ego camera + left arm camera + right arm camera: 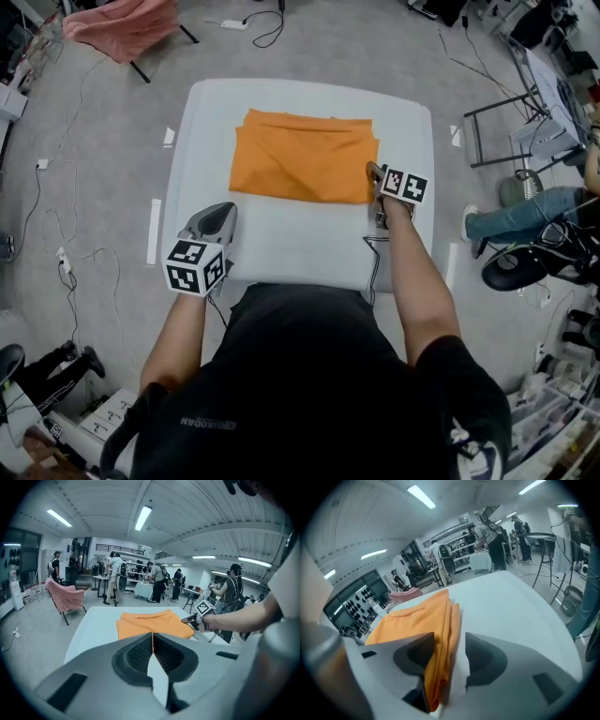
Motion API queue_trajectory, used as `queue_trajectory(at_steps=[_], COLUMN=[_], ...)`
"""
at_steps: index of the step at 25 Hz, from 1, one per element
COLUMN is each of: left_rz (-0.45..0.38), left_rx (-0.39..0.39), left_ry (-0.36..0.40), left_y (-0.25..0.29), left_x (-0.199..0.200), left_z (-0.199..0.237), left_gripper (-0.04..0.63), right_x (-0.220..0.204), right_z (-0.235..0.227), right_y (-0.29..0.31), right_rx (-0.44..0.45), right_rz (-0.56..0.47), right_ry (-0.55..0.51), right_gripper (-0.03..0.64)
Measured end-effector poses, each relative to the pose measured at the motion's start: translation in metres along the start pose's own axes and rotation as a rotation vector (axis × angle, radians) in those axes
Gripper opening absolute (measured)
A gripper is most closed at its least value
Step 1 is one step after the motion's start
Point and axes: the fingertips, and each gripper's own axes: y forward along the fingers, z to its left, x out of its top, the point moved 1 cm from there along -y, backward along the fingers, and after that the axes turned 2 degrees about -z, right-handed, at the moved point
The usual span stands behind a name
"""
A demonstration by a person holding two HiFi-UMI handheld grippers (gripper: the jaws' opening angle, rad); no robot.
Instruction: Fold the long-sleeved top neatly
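Judging by the orange top [302, 159] lying as a compact rectangle on the counter [300, 239], folding looks near its end: the right tool [375, 174] is spread around its right edge, the left tool [223, 210] is pressed together and empty, and the next move probably calls for squaring edges.

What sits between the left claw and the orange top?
Nothing: only bare white table separates the shut left claw from the top, clear in the head view and the left gripper view.
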Motion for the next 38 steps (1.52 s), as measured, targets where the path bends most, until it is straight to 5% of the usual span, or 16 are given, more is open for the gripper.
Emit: queue_trajectory(at_steps=[12,17,22,25,28,30,38], left_rz=[0.023,0.038,0.053,0.058,0.056,0.056,0.054], left_rx=[0.05,0.073,0.072,0.064,0.052,0.042,0.021], left_ry=[-0.121,-0.138,-0.146,-0.14,-0.128,-0.124,-0.1], left_y=[0.005,0.007,0.009,0.012,0.016,0.018,0.02], left_x=[-0.02,-0.023,-0.029,-0.03,-0.028,-0.027,-0.023], left_z=[-0.012,-0.005,-0.001,-0.004,-0.006,-0.007,0.0], left_gripper=[0.009,0.009,0.009,0.009,0.009,0.009,0.009], right_x=[0.005,-0.003,-0.009,-0.011,-0.009,-0.009,-0.003], right_z=[0.011,0.011,0.017,0.019,0.016,0.013,0.006], right_y=[0.005,0.018,0.023,0.024,0.025,0.024,0.016], right_rx=[0.122,0.063,-0.08,-0.103,-0.082,-0.029,0.036], right_rz=[-0.032,0.035,0.071,0.065,0.034,0.026,0.034], right_ry=[0.09,0.057,-0.104,-0.111,-0.075,-0.035,-0.019], right_gripper=[0.249,0.262,0.213,0.179,0.155,0.067,0.044])
